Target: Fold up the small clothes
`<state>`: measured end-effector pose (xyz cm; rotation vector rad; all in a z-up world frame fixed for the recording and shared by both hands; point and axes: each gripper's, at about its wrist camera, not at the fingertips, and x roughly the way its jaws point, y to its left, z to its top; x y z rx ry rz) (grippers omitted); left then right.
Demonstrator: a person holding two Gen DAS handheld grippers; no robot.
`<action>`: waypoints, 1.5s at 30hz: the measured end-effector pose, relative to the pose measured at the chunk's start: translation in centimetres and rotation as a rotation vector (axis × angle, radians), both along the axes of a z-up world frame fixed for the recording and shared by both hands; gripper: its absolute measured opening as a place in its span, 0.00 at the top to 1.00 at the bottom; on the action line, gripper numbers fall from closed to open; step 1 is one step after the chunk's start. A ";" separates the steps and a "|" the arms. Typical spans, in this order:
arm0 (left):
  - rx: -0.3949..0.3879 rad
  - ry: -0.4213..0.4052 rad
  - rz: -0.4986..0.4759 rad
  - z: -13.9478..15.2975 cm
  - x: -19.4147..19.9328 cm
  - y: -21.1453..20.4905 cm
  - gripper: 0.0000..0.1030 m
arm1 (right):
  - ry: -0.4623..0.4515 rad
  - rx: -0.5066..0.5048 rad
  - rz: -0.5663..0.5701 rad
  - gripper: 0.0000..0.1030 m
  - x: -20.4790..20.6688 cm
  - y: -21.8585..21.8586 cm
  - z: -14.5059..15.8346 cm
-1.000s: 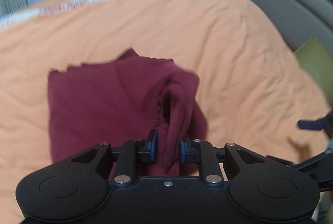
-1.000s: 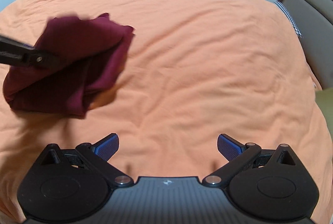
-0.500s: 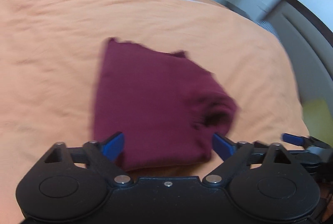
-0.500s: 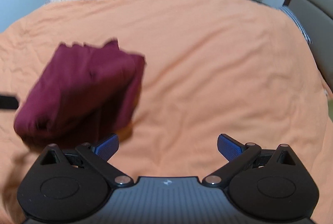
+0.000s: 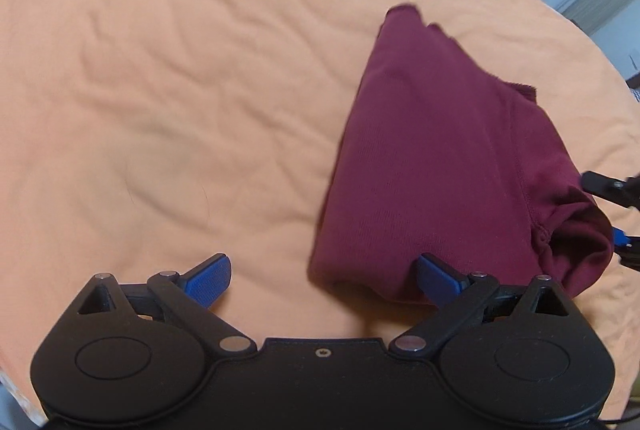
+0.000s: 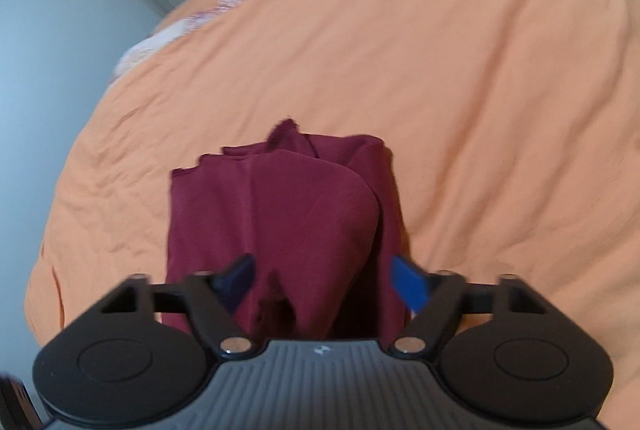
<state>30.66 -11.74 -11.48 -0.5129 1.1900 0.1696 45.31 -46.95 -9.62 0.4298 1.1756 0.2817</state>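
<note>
Maroon garment [image 5: 432, 158] sits folded and lumpy on the bed [image 5: 160, 70]. Left claw [image 5: 324, 272] is spread wide beside it. Right claw [image 6: 322, 280] is spread around its near end, not pinching.

No words, numbers or brand names can be read in either view. The only mark is a small pale emblem moulded on the ribbed grey body of the right gripper [image 6: 323, 280], at 6 o'clock in the right wrist view; it is too small and blurred to make out. The maroon garment [image 5: 436, 166] bears no visible label or print.
</note>
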 end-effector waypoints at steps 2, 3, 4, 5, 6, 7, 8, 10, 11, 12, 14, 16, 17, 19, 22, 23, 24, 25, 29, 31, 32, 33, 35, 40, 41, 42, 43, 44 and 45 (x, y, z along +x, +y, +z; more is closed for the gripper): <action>-0.019 0.012 0.013 -0.3 -0.1 -0.2 0.04 | 0.016 -0.007 -0.018 0.49 0.6 0.2 -0.6; -0.030 0.012 0.014 -0.4 -0.1 -0.3 0.04 | 0.012 -0.010 -0.013 0.74 0.8 0.3 -0.8; -0.039 0.010 0.010 -0.4 -0.1 -0.4 0.04 | -0.004 -0.024 0.004 0.89 0.9 0.6 -0.6; -0.043 0.008 0.003 -0.4 0.0 -0.6 0.04 | -0.036 -0.047 0.028 0.90 0.9 1.0 -0.2; -0.043 0.009 -0.008 -0.5 0.1 -0.8 0.04 | -0.088 -0.070 0.058 0.92 0.8 1.4 0.5; -0.042 0.011 -0.020 -0.5 0.2 -1.1 0.04 | -0.159 -0.095 0.086 0.93 0.5 1.6 1.5; -0.042 0.011 -0.032 -0.7 0.3 -1.2 0.04 | -0.219 -0.117 0.109 0.93 0.2 1.8 2.5; -0.045 0.009 -0.047 -0.8 0.6 -1.7 0.04 | -0.283 -0.157 0.137 0.93 0.1 2.0 3.7; -0.045 0.010 -0.053 -0.9 0.7 -1.9 0.04 | -0.284 -0.179 0.148 0.93 0.2 2.0 3.8; -0.042 0.012 -0.061 -1.0 0.9 -2.1 0.04 | -0.275 -0.203 0.165 0.93 0.3 2.2 3.5; -0.027 0.024 -0.080 -1.4 1.2 -2.6 0.04 | -0.247 -0.255 0.188 0.92 0.6 2.4 2.3; -0.014 0.040 -0.094 -1.7 1.4 -2.9 0.04 | -0.206 -0.275 0.171 0.89 0.6 2.1 1.0; -0.013 0.048 -0.094 -1.7 1.4 -2.9 0.04 | -0.192 -0.267 0.155 0.87 0.5 1.8 0.7; -0.013 0.049 -0.086 -1.4 1.6 -3.0 0.04 | -0.191 -0.241 0.115 0.76 -0.2 1.1 0.6; -0.006 0.035 -0.080 -1.0 1.8 -3.2 0.04 | -0.204 -0.238 0.094 0.56 -0.9 0.4 0.9; -0.006 0.031 -0.079 -0.8 1.8 -3.3 0.04 | -0.215 -0.241 0.093 0.53 -1.2 0.3 1.2; -0.007 0.027 -0.077 -0.9 1.9 -3.4 0.04 | -0.232 -0.243 0.091 0.49 -1.8 0.2 1.5; -0.004 0.026 -0.077 -0.8 1.8 -3.6 0.04 | -0.246 -0.241 0.089 0.42 -2.3 0.2 1.7; 0.042 0.020 -0.081 0.0 1.5 -3.9 0.04 | -0.270 -0.252 0.124 0.30 -4.9 0.3 1.1; 0.060 0.015 -0.083 0.5 1.2 -3.9 0.03 | -0.239 -0.307 0.154 0.30 -5.6 0.5 -0.1; 0.065 0.012 -0.081 0.8 1.0 -3.7 0.03 | -0.222 -0.340 0.155 0.30 -6.0 0.4 -0.8; 0.069 0.007 -0.075 1.1 0.9 -3.5 0.03 | -0.208 -0.367 0.147 0.29 -6.4 0.1 -1.3; 0.071 -0.012 -0.059 1.7 0.5 -3.0 0.02 | -0.197 -0.387 0.116 0.23 -7.1 -0.9 -1.9; 0.067 -0.040 0.000 2.5 -0.8 -1.9 0.01 | -0.194 -0.403 0.078 0.11 -8.8 -2.2 -1.9; 0.067 -0.042 0.015 2.6 -1.1 -1.7 0.01 | -0.200 -0.407 0.084 0.10 -9.2 -2.2 -1.8; 0.076 -0.040 0.035 2.6 -1.5 -1.6 0.01 | -0.205 -0.407 0.089 0.06 -9.6 -2.2 -1.7; 0.096 -0.033 0.057 2.6 -1.8 -1.5 0.01 | -0.205 -0.408 0.089 0.02 -10.0 -2.1 -1.8; 0.117 -0.027 0.073 2.6 -2.2 -1.5 0.01 | -0.202 -0.405 0.087 0.00 -10.4 -2.1 -1.8; 0.137 -0.021 0.086 2.6 -2.5 -1.4 0.01 | -0.199 -0.398 0.084 0.00 -10.9 -2.1 -1.8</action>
